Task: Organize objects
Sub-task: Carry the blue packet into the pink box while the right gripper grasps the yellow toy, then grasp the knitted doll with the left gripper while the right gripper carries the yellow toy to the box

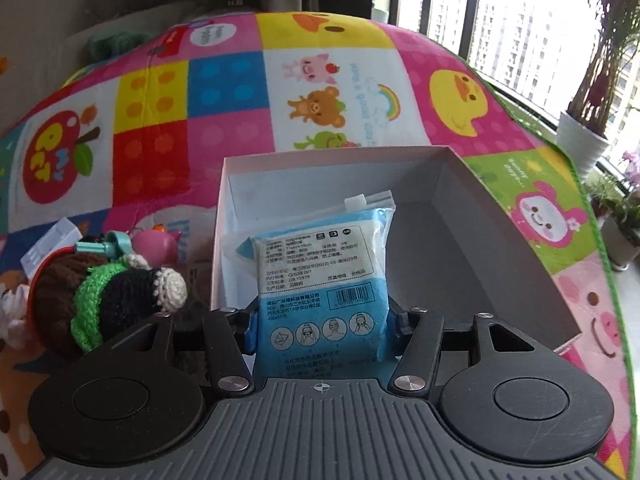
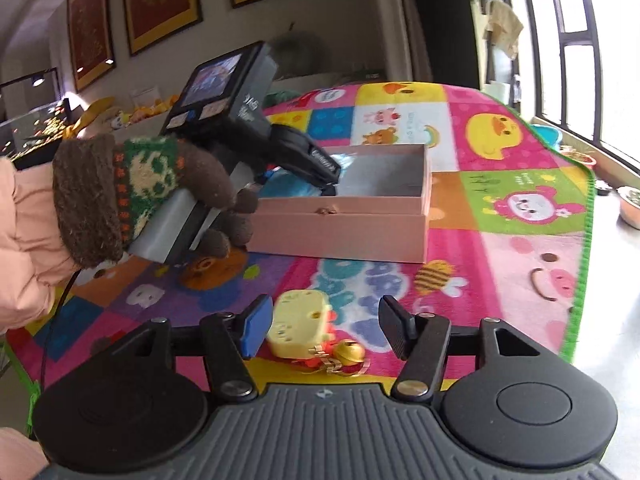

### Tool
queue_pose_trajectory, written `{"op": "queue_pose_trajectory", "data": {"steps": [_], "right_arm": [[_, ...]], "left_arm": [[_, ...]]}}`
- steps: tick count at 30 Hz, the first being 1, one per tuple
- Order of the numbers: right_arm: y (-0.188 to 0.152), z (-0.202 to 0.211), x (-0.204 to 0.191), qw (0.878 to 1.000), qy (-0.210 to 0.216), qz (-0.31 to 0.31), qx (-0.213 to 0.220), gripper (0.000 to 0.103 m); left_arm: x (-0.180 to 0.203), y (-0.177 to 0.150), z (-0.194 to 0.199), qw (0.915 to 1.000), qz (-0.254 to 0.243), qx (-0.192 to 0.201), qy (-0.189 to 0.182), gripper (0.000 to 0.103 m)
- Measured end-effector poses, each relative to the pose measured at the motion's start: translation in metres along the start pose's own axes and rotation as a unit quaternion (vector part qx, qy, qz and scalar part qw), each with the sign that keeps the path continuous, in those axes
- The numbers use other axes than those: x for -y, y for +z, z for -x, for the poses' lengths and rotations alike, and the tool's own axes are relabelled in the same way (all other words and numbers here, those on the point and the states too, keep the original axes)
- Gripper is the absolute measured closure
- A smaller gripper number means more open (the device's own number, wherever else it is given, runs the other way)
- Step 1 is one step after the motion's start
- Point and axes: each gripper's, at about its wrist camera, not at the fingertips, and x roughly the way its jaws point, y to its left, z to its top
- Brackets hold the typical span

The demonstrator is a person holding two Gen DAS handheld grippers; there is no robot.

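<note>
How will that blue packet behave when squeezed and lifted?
Probably soft: the blue packet, pinched by the left tool, looks like a plastic-wrapped wad. Likely light. Its glossy film may be slippery, though it stands upright over the box.

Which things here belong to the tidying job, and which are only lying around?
Job:
- blue packet, held by left gripper
- pink box
- yellow toy between right gripper's open fingers
- knitted toy

Lying about:
- play mat
- potted plant
- framed pictures

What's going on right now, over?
Left claw shut on blue wipes pack, over pink box. Right claw open around yellow toy. Nothing blocking.
</note>
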Motion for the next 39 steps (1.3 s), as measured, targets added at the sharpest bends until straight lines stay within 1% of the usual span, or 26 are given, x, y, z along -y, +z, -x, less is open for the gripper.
{"op": "queue_pose_trajectory", "data": {"steps": [2, 4, 6, 8, 9, 10, 12, 14, 16, 18, 21, 23, 25, 27, 28, 29, 30, 31, 32, 34, 37, 39], "right_arm": [[-0.001, -0.010, -0.010, 1.000, 0.003, 0.016, -0.010, 0.044], [-0.002, -0.024, -0.017, 0.999, -0.003, 0.030, -0.027, 0.044], [-0.001, -0.039, -0.021, 0.998, -0.016, 0.042, -0.041, 0.044], [-0.001, -0.050, -0.023, 0.997, -0.029, 0.048, -0.057, 0.044], [0.000, -0.053, -0.023, 0.996, -0.033, 0.048, -0.065, 0.048], [0.000, -0.054, -0.024, 0.996, -0.034, 0.050, -0.071, 0.057], [0.002, -0.051, -0.026, 0.995, -0.033, 0.054, -0.076, 0.058], [0.007, -0.043, -0.026, 0.996, -0.029, 0.055, -0.071, 0.059], [0.024, -0.032, -0.024, 0.997, -0.021, 0.052, -0.055, 0.059], [0.053, -0.019, -0.021, 0.998, -0.019, 0.047, -0.027, 0.059], [0.105, -0.011, -0.012, 0.999, -0.028, 0.032, 0.019, 0.059], [0.139, -0.016, -0.005, 0.998, -0.040, 0.024, 0.044, 0.059], [0.164, -0.032, 0.001, 0.998, -0.039, 0.010, 0.045, 0.058], [0.178, -0.049, 0.008, 0.999, -0.020, -0.006, 0.035, 0.057], [0.180, -0.055, 0.009, 0.999, -0.028, -0.018, 0.035, 0.048], [0.179, -0.060, 0.010, 0.998, -0.040, -0.026, 0.037, 0.043], [0.176, -0.062, 0.010, 0.998, -0.044, -0.031, 0.041, 0.037], [0.171, -0.063, 0.011, 0.998, -0.042, -0.034, 0.042, 0.033], [0.162, -0.063, 0.009, 0.998, -0.039, -0.036, 0.041, 0.030], [0.138, -0.062, 0.002, 0.998, -0.041, -0.023, 0.038, 0.023], [0.091, -0.063, -0.015, 0.998, -0.056, 0.014, 0.021, 0.018], [0.060, -0.067, -0.024, 0.998, -0.057, 0.027, 0.005, 0.018]], "left_arm": [[-0.002, -0.002, 0.018, 0.9994, 0.013, 0.020, -0.025, 0.043], [-0.010, -0.002, 0.035, 0.9980, 0.024, 0.042, -0.039, 0.043], [-0.020, -0.003, 0.048, 0.9968, 0.036, 0.052, -0.049, 0.045], [-0.028, -0.006, 0.055, 0.9963, 0.042, 0.052, -0.055, 0.046], [-0.034, -0.009, 0.059, 0.9957, 0.047, 0.054, -0.058, 0.046], [-0.040, -0.013, 0.063, 0.9947, 0.055, 0.061, -0.061, 0.046], [-0.056, -0.025, 0.079, 0.9900, 0.082, 0.088, -0.074, 0.046], [-0.070, -0.043, 0.098, 0.9841, 0.105, 0.110, -0.092, 0.046], [-0.081, -0.070, 0.116, 0.9800, 0.114, 0.125, -0.105, 0.046], [-0.088, -0.097, 0.130, 0.9788, 0.111, 0.131, -0.111, 0.046], [-0.092, -0.128, 0.142, 0.9811, 0.097, 0.128, -0.108, 0.046], [-0.097, -0.142, 0.144, 0.9830, 0.094, 0.120, -0.103, 0.046], [-0.106, -0.150, 0.141, 0.9827, 0.106, 0.112, -0.103, 0.046], [-0.117, -0.156, 0.138, 0.9818, 0.124, 0.106, -0.096, 0.046], [-0.124, -0.159, 0.138, 0.9811, 0.133, 0.107, -0.091, 0.046], [-0.130, -0.161, 0.138, 0.9801, 0.143, 0.108, -0.086, 0.046], [-0.136, -0.162, 0.138, 0.9787, 0.153, 0.109, -0.083, 0.046], [-0.142, -0.163, 0.138, 0.9768, 0.164, 0.110, -0.082, 0.046], [-0.147, -0.163, 0.137, 0.9749, 0.175, 0.111, -0.082, 0.046], [-0.153, -0.159, 0.135, 0.9721, 0.191, 0.108, -0.083, 0.046], [-0.155, -0.146, 0.127, 0.9688, 0.206, 0.102, -0.092, 0.046], [-0.155, -0.133, 0.121, 0.9649, 0.221, 0.102, -0.099, 0.046]]}}
